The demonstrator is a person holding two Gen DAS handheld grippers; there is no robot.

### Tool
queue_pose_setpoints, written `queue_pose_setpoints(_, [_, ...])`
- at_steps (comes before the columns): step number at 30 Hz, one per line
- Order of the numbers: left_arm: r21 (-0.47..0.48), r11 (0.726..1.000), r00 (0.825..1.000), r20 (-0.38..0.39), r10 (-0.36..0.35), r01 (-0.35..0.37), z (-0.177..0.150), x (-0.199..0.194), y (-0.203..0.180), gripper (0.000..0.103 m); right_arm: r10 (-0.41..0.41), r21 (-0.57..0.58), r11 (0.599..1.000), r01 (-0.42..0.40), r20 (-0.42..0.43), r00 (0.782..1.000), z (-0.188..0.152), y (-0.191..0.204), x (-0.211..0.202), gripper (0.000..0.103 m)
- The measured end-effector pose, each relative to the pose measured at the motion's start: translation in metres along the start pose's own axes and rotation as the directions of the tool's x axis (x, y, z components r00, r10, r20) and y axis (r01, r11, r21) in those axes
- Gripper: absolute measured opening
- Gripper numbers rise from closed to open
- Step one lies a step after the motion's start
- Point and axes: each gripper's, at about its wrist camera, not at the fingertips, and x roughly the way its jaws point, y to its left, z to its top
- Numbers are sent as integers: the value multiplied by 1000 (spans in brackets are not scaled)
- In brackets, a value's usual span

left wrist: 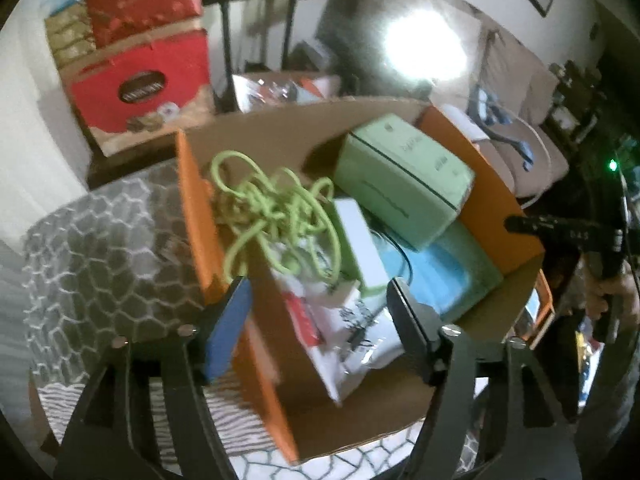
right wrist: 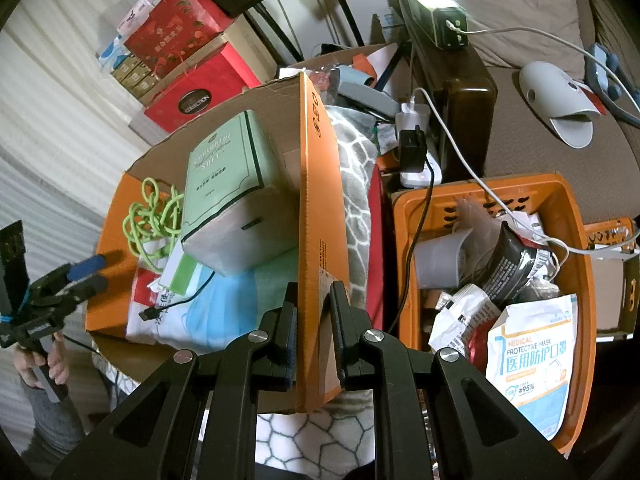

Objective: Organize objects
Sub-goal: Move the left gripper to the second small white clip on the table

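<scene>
An orange cardboard box sits on a grey patterned blanket and holds a green tissue box, a tangled green cord, a blue mask pack and white packets. My right gripper is shut on the box's right wall. My left gripper is open and straddles the box's other wall; it also shows at the left of the right wrist view. The tissue box and cord lie just beyond the left gripper.
An orange plastic basket full of mask packets and pouches stands right of the box. Red gift boxes are stacked behind. A power strip with chargers, a wooden piece and a sofa with a white device lie beyond.
</scene>
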Motion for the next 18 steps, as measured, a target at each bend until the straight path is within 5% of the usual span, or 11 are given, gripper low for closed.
queue_pose_setpoints(5, [-25, 999, 998, 56, 40, -39, 3, -18, 13, 83, 1, 1, 1000, -1, 0, 1000, 0, 0, 0, 13])
queue_pose_setpoints(18, [-93, 990, 987, 116, 114, -103, 7, -45, 49, 97, 0, 0, 1000, 0, 0, 1000, 0, 0, 0, 13])
